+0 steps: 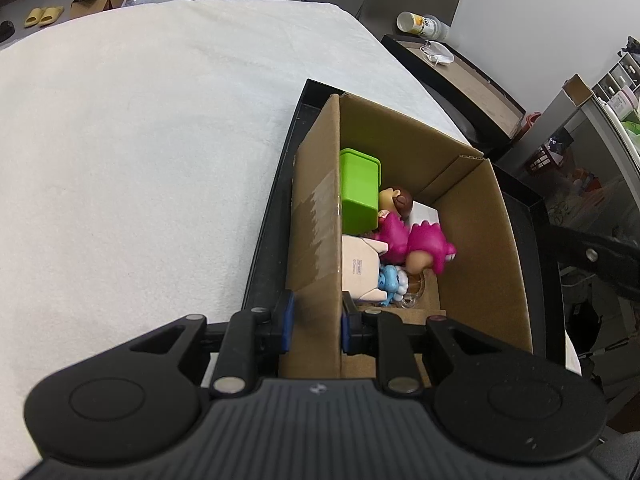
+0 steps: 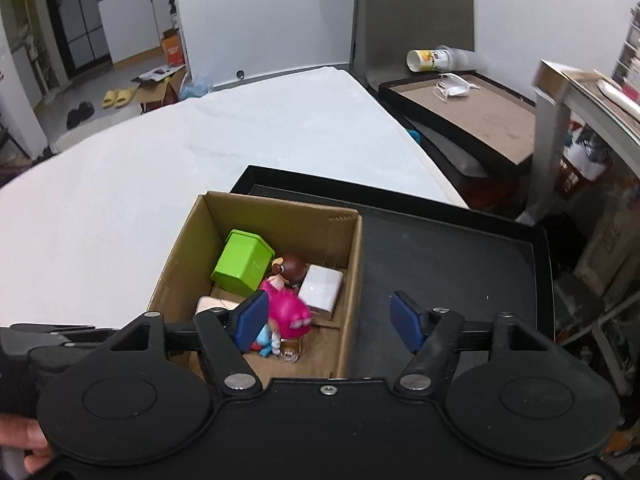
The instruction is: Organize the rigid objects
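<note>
An open cardboard box stands in a black tray. Inside lie a green cube box, a pink doll figure, a white carton and a blue toy. My left gripper is shut on the box's left wall, one blue pad on each side. In the right wrist view my right gripper hangs open over the box's right wall; its pads touch nothing. Below it I see the green cube box, the pink doll figure and a small white box.
The black tray sits on a table under a white cloth. Behind it a second tray carries a face mask, with a toppled stack of cups at the wall. A metal shelf stands at the right. A hand shows at the bottom left.
</note>
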Demonstrator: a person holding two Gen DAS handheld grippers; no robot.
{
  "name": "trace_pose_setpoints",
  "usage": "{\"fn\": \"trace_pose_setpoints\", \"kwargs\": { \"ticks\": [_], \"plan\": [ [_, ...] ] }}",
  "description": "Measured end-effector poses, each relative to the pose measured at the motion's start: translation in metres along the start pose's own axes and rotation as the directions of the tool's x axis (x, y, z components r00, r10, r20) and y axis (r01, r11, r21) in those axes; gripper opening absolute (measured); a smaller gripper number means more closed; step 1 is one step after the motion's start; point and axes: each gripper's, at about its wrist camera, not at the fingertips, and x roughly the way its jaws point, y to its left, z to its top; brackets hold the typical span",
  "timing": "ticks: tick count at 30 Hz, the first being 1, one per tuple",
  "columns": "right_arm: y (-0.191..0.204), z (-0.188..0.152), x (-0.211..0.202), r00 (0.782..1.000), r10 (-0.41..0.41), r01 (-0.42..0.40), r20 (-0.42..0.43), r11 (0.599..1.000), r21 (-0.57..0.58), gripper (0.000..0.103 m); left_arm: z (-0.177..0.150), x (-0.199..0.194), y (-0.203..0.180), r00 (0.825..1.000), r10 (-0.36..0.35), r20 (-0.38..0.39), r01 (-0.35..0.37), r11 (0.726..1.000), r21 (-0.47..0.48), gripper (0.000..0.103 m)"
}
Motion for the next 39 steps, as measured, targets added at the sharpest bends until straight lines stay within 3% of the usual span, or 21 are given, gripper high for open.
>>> {"fn": "trace_pose_setpoints", "kwargs": {
  "ticks": [3, 6, 16, 24, 32, 39],
  "plan": [
    [-0.006, -0.007, -0.010, 1.000, 0.009, -0.010, 0.008, 0.999, 0.033, 0.069, -0.001, 0.000, -0.002, 1.000, 0.010, 0.001, -0.010, 1.000, 0.000, 0.021],
    [-0.012, -0.013, -0.020, 1.000, 0.004, -0.007, 0.029, 0.997, 0.077, 0.081, 0.001, -0.004, -0.005, 1.000, 0.013, -0.003, -0.013, 1.000, 0.000, 0.020],
    [-0.020, -0.025, -0.047, 0.999, 0.013, -0.017, 0.031, 0.989, 0.147, 0.090, 0.000, -0.025, -0.005, 1.000, 0.027, -0.005, -0.027, 0.999, -0.027, 0.020],
    [-0.042, -0.043, -0.078, 0.995, 0.028, -0.051, 0.094, 0.966, 0.252, 0.100, 0.000, -0.065, -0.024, 0.998, 0.054, 0.032, -0.055, 0.998, 0.034, 0.023],
    [-0.054, -0.059, -0.109, 0.987, 0.004, -0.056, 0.159, 0.944, 0.325, 0.103, -0.012, -0.116, -0.048, 0.999, 0.028, 0.045, -0.032, 0.994, 0.101, 0.028],
    [-0.061, -0.072, -0.132, 0.982, 0.006, -0.075, 0.191, 0.932, 0.354, 0.103, -0.028, -0.156, -0.066, 0.994, 0.018, 0.106, -0.034, 0.988, 0.150, 0.030]
  ]
}}
